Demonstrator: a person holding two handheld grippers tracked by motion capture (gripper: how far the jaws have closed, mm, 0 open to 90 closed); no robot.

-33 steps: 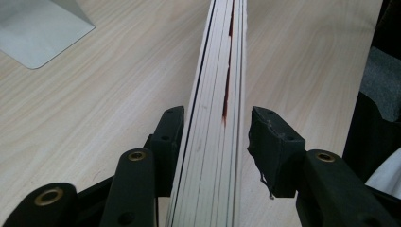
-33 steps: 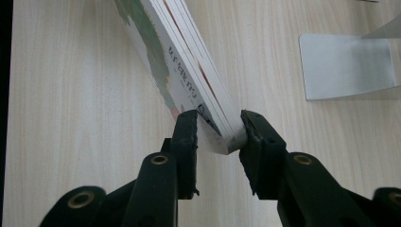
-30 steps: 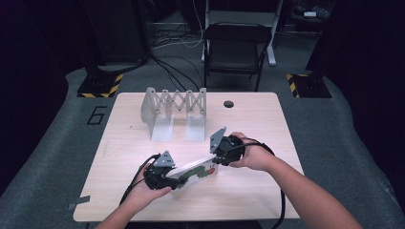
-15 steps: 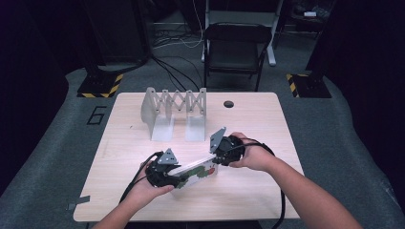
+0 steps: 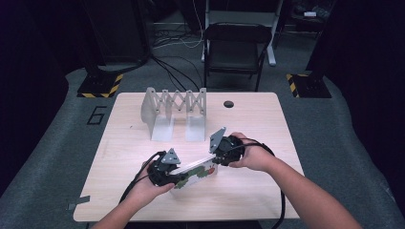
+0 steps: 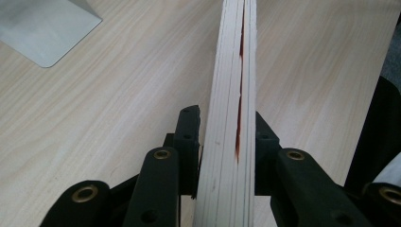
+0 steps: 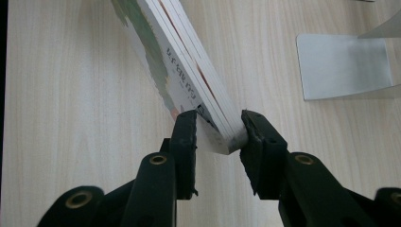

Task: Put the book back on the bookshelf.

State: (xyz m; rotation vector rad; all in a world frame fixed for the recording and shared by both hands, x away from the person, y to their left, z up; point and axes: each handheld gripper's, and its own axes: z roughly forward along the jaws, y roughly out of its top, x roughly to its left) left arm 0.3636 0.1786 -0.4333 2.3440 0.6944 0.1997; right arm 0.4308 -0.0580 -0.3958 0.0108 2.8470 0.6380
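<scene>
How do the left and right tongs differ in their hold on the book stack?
The left tongs clamp the book stack squarely across its thickness, edge running straight ahead between the jaws, which have just been closing. The right tongs pinch one corner, the stack angling away to the upper left. Both grip opposite ends, holding it just over the table.

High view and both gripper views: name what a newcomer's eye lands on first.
A stack of thin books stands on edge near the table's front, clamped at its ends by the left gripper, whose jaws have just been closing, and the right gripper. Behind stands a grey metal rack.
</scene>
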